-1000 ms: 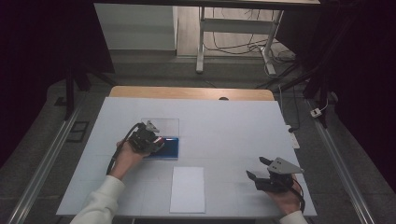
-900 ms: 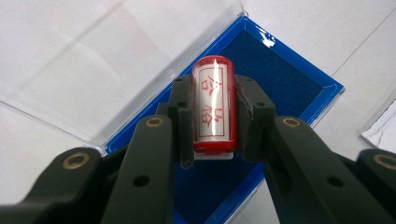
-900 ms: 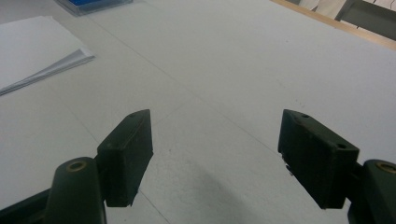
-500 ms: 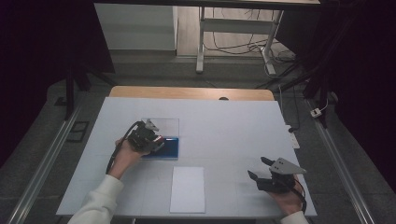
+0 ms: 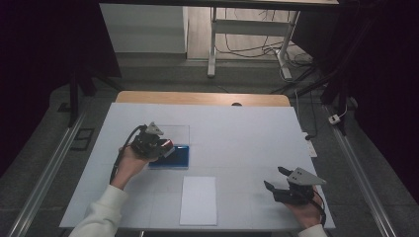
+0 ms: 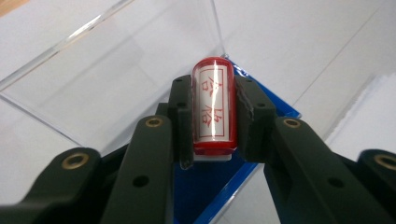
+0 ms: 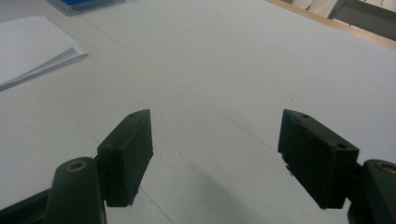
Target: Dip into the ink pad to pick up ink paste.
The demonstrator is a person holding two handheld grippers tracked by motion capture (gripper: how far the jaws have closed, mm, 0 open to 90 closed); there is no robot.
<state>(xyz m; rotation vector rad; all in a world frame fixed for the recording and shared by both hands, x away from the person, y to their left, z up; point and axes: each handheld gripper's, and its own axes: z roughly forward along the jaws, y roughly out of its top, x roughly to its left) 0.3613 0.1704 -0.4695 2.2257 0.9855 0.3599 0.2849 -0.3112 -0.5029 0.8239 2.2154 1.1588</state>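
A red stamp [image 6: 213, 109] with red characters on its white label sits clamped between the black jaws of my left gripper [image 6: 214, 114], which is shut on it. In the high view that left gripper [image 5: 165, 146] hovers over a blue ink pad [image 5: 173, 157] whose clear lid [image 5: 170, 132] lies open behind it. The stamp [image 5: 165, 144] shows as a small red spot at the jaw tips. My right gripper [image 5: 276, 178] rests near the table's front right, jaws open and nothing between them; in the right gripper view its fingertips [image 7: 128, 144] stand wide apart over bare tabletop.
A stack of white paper [image 5: 198, 200] lies at the front middle of the white table [image 5: 237, 133]. A wooden strip [image 5: 202, 98] runs along the far edge. Table legs and cables [image 5: 247, 47] stand on the floor beyond.
The right hand has shifted slightly at the front right. The left gripper stays over the ink pad with the stamp in its jaws.
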